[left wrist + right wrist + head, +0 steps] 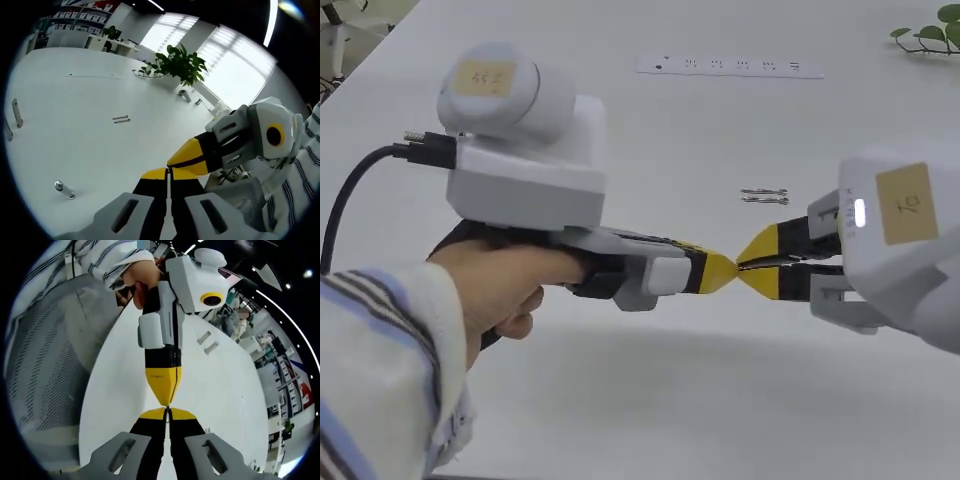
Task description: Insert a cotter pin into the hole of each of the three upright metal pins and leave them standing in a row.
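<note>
We see bright, even daylight over the smooth white counter, with a faint, soft-edged shadow low in the head view. In the left gripper view the tall window panes blow out to white. Both gripper views bend strongly towards their edges, and nearby striped fabric looks soft.

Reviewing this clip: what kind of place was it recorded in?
Probably an open-plan office or lab: a long white table, a potted plant by large bright windows, and shelving along the far wall.
</note>
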`<move>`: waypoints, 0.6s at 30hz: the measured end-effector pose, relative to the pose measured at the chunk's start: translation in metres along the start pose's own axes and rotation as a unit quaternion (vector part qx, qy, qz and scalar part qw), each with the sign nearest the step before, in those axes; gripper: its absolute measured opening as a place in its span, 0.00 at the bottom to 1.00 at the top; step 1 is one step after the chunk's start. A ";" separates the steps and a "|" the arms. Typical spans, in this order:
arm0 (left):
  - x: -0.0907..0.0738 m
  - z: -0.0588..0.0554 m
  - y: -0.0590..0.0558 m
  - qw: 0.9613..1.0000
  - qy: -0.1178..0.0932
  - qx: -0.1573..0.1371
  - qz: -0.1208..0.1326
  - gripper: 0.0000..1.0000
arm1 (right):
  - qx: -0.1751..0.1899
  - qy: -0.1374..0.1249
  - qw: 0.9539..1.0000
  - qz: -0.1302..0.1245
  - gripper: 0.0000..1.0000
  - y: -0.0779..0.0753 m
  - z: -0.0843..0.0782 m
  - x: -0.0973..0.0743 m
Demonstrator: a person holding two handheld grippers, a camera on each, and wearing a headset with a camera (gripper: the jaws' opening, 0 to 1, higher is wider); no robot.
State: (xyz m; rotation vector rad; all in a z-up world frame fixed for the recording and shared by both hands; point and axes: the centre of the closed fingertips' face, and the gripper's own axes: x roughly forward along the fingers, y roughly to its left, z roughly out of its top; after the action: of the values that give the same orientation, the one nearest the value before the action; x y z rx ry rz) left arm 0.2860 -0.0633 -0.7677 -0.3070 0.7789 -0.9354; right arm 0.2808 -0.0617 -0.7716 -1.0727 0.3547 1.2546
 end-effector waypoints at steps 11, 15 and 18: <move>-0.003 -0.002 -0.001 1.000 -0.003 0.017 -0.003 0.00 | -0.011 -0.006 1.000 0.005 0.05 0.002 0.002 0.001; -0.004 -0.003 -0.002 1.000 -0.003 0.021 -0.006 0.00 | -0.009 -0.012 1.000 -0.001 0.12 -0.003 0.004 0.000; -0.005 -0.003 -0.003 1.000 -0.005 0.027 -0.006 0.00 | -0.001 -0.015 1.000 0.003 0.13 -0.003 0.004 -0.001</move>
State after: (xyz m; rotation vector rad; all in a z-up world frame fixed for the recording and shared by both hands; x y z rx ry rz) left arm 0.2808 -0.0609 -0.7661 -0.2683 0.7425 -0.9646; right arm 0.2821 -0.0586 -0.7673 -1.0540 0.3333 1.2745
